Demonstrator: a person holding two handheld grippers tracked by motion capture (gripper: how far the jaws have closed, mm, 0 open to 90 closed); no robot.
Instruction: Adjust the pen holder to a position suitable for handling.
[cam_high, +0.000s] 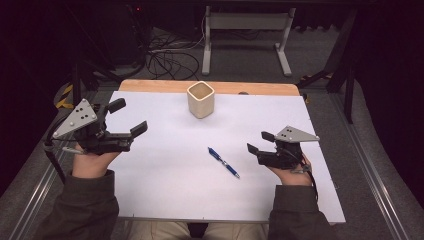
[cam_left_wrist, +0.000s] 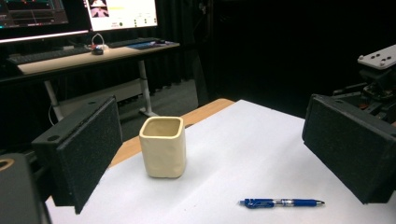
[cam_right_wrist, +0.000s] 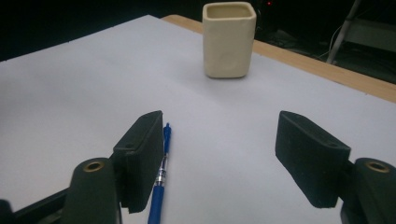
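White table (cam_high: 165, 190) bears cup (cam_high: 201, 99), pen (cam_high: 223, 162); left gripper (cam_high: 124, 118), right gripper (cam_high: 260, 142) fingers apart

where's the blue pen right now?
The blue pen lies flat on the white table cover, right of centre in the high view, in front of the cream cup and just left of the right gripper, untouched.
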